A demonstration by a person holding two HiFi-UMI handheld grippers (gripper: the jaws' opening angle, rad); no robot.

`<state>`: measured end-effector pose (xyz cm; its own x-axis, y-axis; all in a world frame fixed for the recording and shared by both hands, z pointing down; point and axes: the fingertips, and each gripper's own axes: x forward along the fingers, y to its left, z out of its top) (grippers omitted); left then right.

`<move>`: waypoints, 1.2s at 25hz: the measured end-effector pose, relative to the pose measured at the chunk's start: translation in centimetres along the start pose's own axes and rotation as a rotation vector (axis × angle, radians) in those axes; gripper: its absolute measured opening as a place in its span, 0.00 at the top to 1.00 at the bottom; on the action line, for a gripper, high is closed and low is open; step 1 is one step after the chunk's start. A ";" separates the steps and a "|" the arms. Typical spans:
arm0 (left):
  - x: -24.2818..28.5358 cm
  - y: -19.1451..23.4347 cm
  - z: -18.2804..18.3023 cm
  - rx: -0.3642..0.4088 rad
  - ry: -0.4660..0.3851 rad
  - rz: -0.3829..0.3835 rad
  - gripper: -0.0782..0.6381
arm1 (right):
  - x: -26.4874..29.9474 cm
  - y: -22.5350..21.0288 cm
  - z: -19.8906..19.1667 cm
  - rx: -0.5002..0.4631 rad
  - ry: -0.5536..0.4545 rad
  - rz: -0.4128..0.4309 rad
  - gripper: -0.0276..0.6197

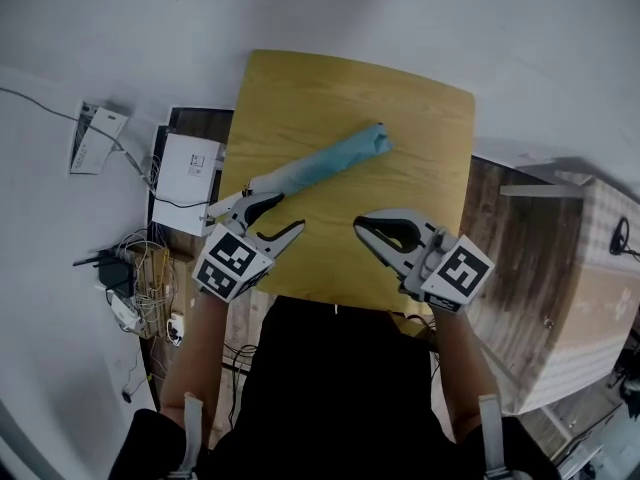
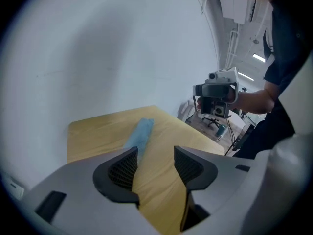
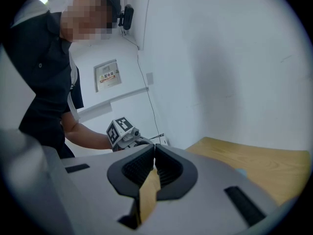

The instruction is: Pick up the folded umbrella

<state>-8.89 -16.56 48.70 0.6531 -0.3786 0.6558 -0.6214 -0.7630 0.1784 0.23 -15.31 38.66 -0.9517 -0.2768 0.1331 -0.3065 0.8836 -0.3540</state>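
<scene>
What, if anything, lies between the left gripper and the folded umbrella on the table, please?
Nothing visible does. The left gripper has its jaws apart, and only bare table shows between them and the folded umbrella just ahead.

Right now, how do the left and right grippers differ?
Left gripper: jaws apart, nothing pressed between them. Right gripper: jaws shut, empty.
The left gripper is at the near end of the folded umbrella; the right gripper is apart from it, over the wooden table.
Both have grey jaws and a marker cube.
</scene>
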 end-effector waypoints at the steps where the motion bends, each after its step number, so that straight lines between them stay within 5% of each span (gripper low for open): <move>1: 0.5 0.2 -0.4 0.002 0.025 0.010 0.56 | -0.2 -0.2 -0.1 0.004 -0.002 -0.004 0.93; 9: 3.7 1.3 -2.3 -0.011 0.163 0.032 0.43 | -1.7 -1.4 -1.8 0.029 -0.003 -0.032 0.93; 18: 7.2 1.4 -4.3 0.059 0.262 -0.005 0.42 | -2.4 -2.9 -2.6 0.048 0.022 -0.068 0.93; 30: 8.2 1.9 -4.6 0.061 0.267 0.049 0.43 | -2.9 -3.2 -4.1 0.048 0.068 -0.080 0.93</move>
<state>-6.71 -18.71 57.82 0.4804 -0.2707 0.8342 -0.6173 -0.7801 0.1024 4.05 -15.77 43.19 -0.9211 -0.3183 0.2242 -0.3836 0.8401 -0.3835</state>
